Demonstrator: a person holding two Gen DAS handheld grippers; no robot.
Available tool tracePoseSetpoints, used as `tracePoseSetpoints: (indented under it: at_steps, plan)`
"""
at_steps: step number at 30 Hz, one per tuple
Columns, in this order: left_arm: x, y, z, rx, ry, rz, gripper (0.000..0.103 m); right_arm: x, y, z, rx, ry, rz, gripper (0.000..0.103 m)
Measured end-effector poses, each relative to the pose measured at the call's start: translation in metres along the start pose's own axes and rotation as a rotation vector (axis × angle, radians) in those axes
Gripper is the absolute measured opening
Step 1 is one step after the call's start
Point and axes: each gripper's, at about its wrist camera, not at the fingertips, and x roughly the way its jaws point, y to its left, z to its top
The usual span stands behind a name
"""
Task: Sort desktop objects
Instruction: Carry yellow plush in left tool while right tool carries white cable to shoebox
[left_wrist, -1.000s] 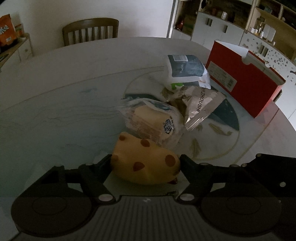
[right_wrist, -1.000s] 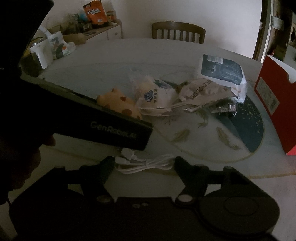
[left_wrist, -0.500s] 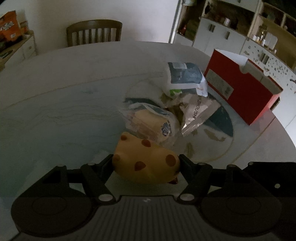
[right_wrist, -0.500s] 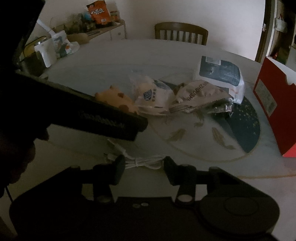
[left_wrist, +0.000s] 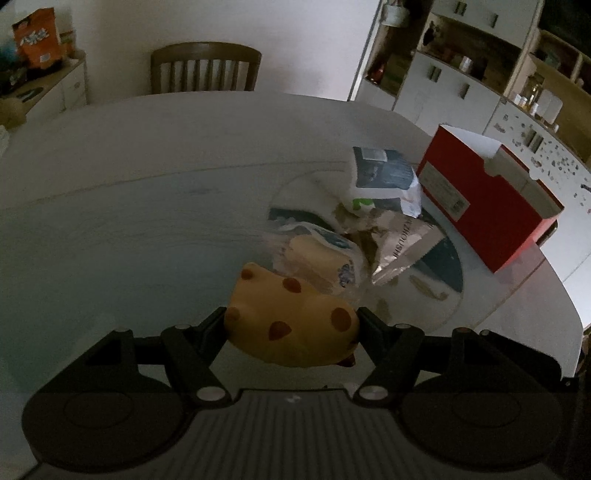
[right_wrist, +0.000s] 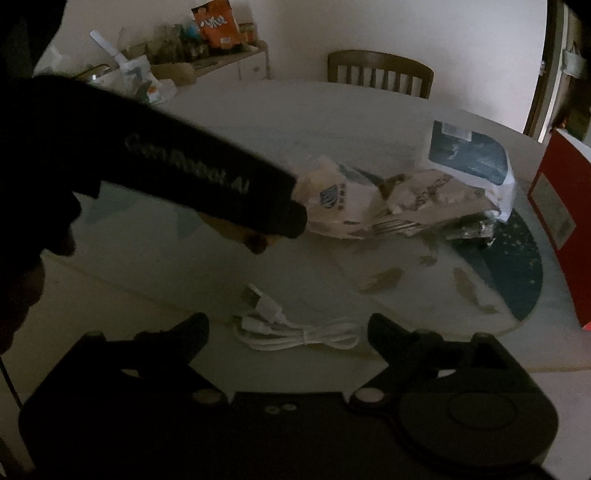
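Dim kitchen, round table (left_wrist: 129, 206). Left gripper (left_wrist: 291, 328) pinching spotted yellow toy (left_wrist: 291, 325) above near edge. Right gripper (right_wrist: 288, 328) spread, white cable (right_wrist: 295, 332) lying between fingers crosswise, nearest right hand. Red box (left_wrist: 487, 206) at right edge.

The left wrist view sits just behind the left tongs (left_wrist: 291, 325) and looks forward and slightly down across the round pale worktop (left_wrist: 147, 192), towards a brown slatted wooden chair (left_wrist: 205, 66) at the far edge and white cupboards to the right. The right wrist view sits behind the right tongs (right_wrist: 288, 328), low and close to the worktop (right_wrist: 332, 122), facing the same chair (right_wrist: 380, 72) from further right. Both views share the crinkled clear and silver snack packets (left_wrist: 369, 236) (right_wrist: 406, 199) in the middle and the tall red cardboard box (left_wrist: 487, 206) (right_wrist: 565, 221) on the right. The black body of the left device (right_wrist: 184, 170) crosses the right view's left side.
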Motion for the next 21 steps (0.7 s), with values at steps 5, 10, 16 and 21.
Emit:
tracePoseSetpoints:
  at_steps: [5, 10, 16, 21]
  plan:
    - [0.000, 0.002, 0.000, -0.002, 0.002, 0.002, 0.074, 0.004, 0.000, 0.001, 0.007, -0.012, -0.014, 0.084]
    - [0.001, 0.003, 0.001, -0.001, 0.004, 0.000, 0.074, 0.002, -0.002, -0.002, 0.007, -0.023, -0.019, 0.077]
    - [0.000, -0.002, 0.001, 0.005, 0.005, -0.011, 0.074, -0.005, -0.013, -0.003, 0.026, -0.024, -0.027, 0.076]
    - [-0.003, -0.009, 0.001, 0.006, 0.011, -0.023, 0.074, -0.019, -0.023, -0.001, 0.031, -0.034, -0.034, 0.076]
